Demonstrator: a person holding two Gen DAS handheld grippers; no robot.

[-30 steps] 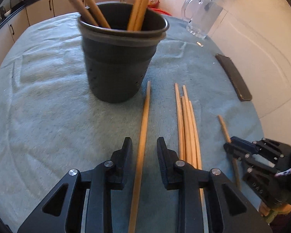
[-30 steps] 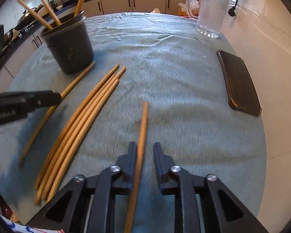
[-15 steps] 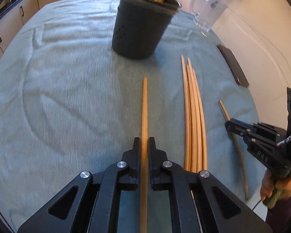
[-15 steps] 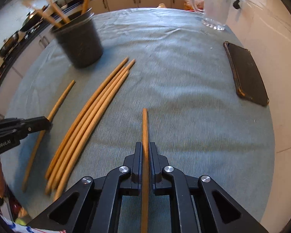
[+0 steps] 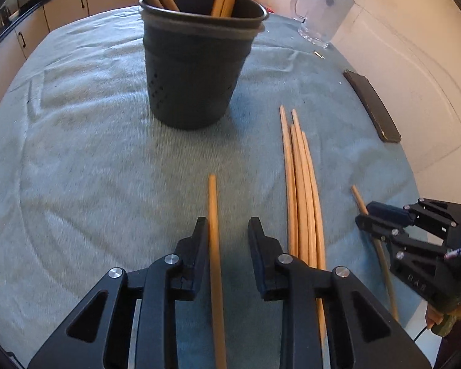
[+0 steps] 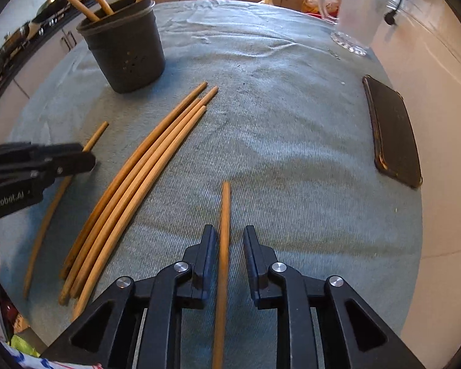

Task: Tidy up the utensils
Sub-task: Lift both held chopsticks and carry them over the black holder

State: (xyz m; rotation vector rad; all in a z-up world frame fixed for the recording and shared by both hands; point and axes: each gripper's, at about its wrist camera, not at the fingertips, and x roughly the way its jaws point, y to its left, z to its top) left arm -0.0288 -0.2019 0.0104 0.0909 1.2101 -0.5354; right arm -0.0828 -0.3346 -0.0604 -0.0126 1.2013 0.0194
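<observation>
A dark utensil cup [image 5: 196, 70] holding several wooden sticks stands on the blue-green cloth; it also shows in the right wrist view [image 6: 126, 49]. My left gripper [image 5: 227, 230] is open, with one wooden stick [image 5: 213, 233] lying between its fingers, close to the left finger. My right gripper [image 6: 229, 236] is open around another stick [image 6: 224, 233] on the cloth. A bundle of several sticks [image 5: 301, 190] lies between the two grippers, also seen in the right wrist view [image 6: 138, 178]. The right gripper appears at the right edge of the left wrist view [image 5: 384, 221].
A glass pitcher [image 5: 322, 15] stands at the back right. A black phone [image 6: 393, 132] lies near the table's right edge. Kitchen cabinets [image 5: 61, 12] run behind the table. The cloth [image 5: 76, 153] covers the table.
Both grippers were shut on their sticks half a second ago and are now open. The left gripper has moved closer to the cup.
</observation>
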